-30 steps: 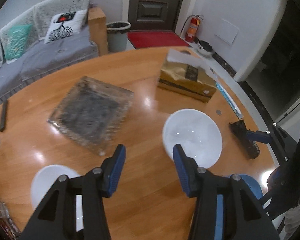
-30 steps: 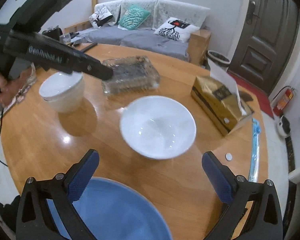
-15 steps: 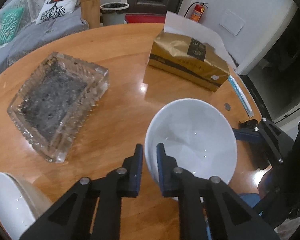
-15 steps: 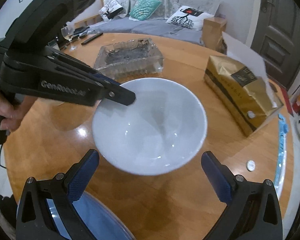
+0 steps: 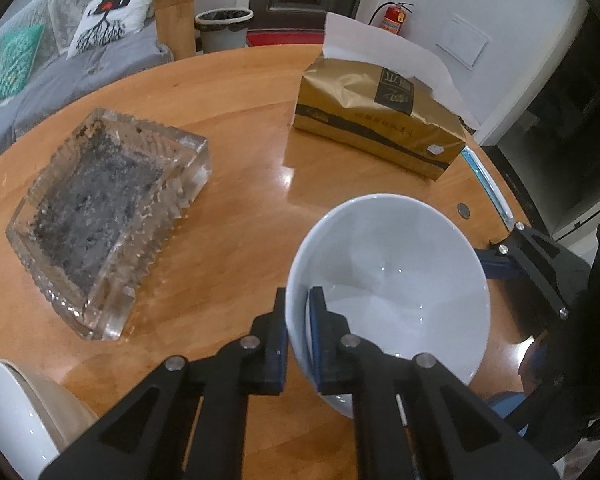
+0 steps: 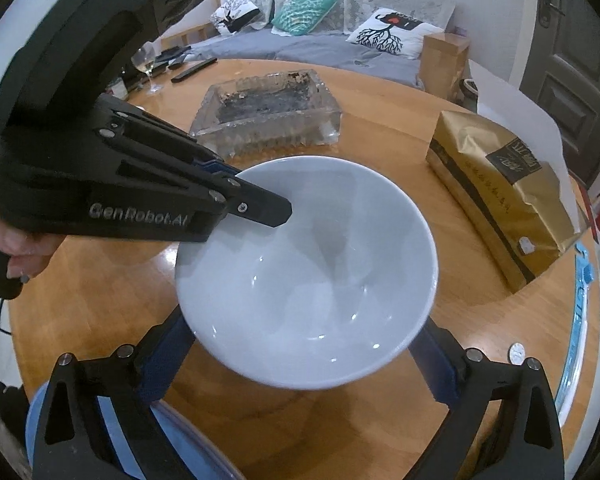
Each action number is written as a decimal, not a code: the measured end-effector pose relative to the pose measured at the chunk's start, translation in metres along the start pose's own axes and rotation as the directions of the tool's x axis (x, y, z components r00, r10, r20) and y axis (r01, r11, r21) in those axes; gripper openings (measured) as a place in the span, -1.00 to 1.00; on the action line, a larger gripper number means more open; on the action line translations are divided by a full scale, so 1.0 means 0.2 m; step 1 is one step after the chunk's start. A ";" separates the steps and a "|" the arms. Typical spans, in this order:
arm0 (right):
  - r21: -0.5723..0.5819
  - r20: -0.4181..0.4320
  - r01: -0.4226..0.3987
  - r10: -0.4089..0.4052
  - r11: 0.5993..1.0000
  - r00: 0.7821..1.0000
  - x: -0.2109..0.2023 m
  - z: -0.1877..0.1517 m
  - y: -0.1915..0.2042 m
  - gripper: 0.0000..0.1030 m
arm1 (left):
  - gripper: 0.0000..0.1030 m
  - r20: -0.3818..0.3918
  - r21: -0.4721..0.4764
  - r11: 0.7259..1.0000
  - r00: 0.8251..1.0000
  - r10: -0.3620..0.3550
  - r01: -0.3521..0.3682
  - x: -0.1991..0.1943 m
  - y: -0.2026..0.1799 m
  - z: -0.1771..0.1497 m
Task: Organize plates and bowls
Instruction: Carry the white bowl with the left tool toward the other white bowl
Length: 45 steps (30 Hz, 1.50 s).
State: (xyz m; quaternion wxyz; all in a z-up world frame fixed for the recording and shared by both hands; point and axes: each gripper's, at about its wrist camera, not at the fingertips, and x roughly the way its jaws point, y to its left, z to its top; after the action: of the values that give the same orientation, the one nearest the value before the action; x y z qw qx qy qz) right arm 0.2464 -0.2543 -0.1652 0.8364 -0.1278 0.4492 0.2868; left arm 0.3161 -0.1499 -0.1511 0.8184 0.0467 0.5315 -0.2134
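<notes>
My left gripper is shut on the left rim of a white bowl, one finger inside and one outside, and holds it above the round wooden table. In the right wrist view the same bowl hangs between my right gripper's fingers, with the left gripper clamped on its rim. My right gripper is open and empty, its fingers wide apart under the bowl. A blue plate lies below it. Another white bowl stands at the lower left of the left wrist view.
A glass ashtray lies left of centre and a gold tissue pack at the far right. A coin and a blue strip lie near the right edge. A wine glass stands at the far side.
My left gripper closed on the white bowl's rim and lifted it off the table toward the right gripper. The right gripper stayed open.
</notes>
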 end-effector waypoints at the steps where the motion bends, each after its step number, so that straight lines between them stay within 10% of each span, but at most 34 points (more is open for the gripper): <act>1: 0.003 -0.001 -0.001 0.001 1.000 1.000 0.01 0.00 0.00 0.89 | -0.85 0.006 0.009 1.000 1.000 0.003 -0.004 0.00 -0.01 0.00; 45: -0.058 0.185 0.031 -0.019 0.998 0.983 -0.41 0.20 0.55 0.88 | -0.82 0.158 0.019 0.989 0.977 0.140 -0.145 -0.75 0.11 -0.24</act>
State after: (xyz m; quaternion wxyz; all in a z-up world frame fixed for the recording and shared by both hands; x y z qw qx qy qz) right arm 0.1717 -0.1777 -0.0701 0.8737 -0.1317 0.3594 0.3003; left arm 0.2319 -0.0706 -0.0409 0.8700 0.0803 0.4575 -0.1651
